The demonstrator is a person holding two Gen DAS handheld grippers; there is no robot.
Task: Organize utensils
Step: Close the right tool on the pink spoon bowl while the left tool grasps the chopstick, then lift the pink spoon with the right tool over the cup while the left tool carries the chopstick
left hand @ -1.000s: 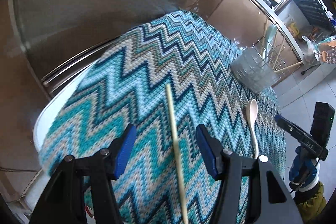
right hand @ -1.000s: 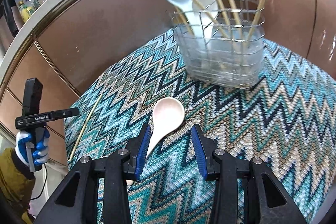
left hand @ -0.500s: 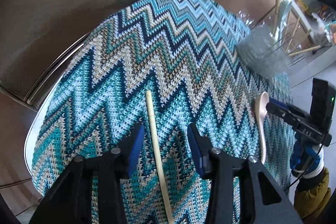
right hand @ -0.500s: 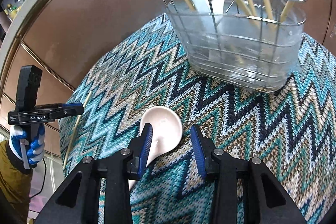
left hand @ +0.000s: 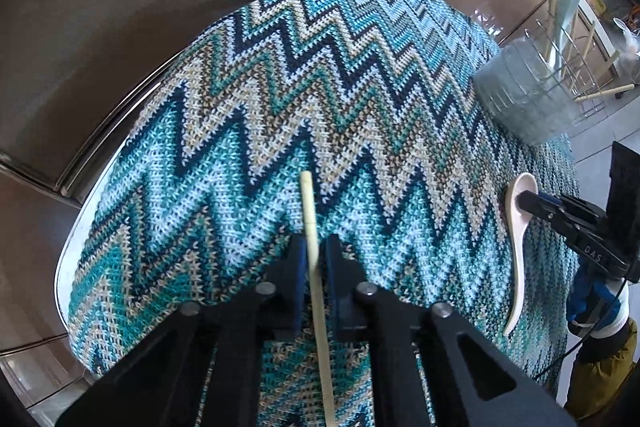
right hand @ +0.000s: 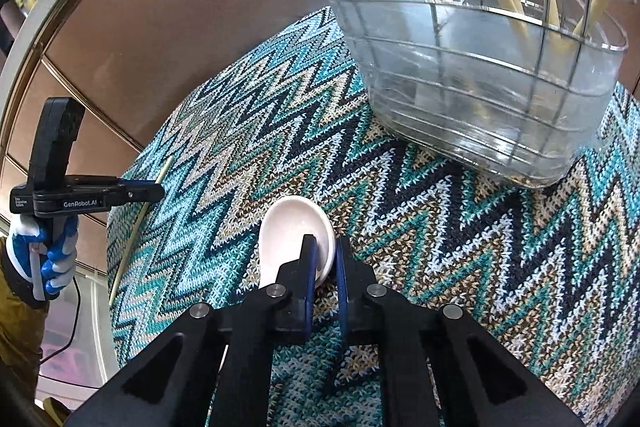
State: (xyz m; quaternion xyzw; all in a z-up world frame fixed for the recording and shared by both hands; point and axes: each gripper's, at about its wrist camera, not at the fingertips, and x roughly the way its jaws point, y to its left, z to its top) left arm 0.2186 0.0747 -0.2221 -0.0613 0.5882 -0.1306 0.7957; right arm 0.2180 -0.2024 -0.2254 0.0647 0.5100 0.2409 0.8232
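A pale wooden chopstick (left hand: 310, 211) lies on the zigzag cloth (left hand: 320, 99), and my left gripper (left hand: 314, 247) is shut on it a short way back from its far tip. A white ceramic spoon (right hand: 294, 233) lies bowl-up on the cloth; my right gripper (right hand: 325, 251) is shut on the right rim of its bowl. In the left wrist view the spoon (left hand: 518, 239) shows at the right with the right gripper (left hand: 528, 203) on it. In the right wrist view the left gripper (right hand: 158, 191) holds the chopstick (right hand: 134, 231) at the left.
A clear wire-framed utensil holder (right hand: 480, 95) with several chopsticks and pale spoons stands on the cloth beyond the spoon; it also shows at the left wrist view's right edge as holder (left hand: 528, 95). Brown cabinet fronts (left hand: 140, 7) rise behind the table. A blue-and-white gloved hand (right hand: 44, 259) grips the left tool.
Both grippers came down and forward onto the cloth. The left jaws shut on the chopstick, and the right jaws shut on the spoon bowl's rim. The holder looms closer.
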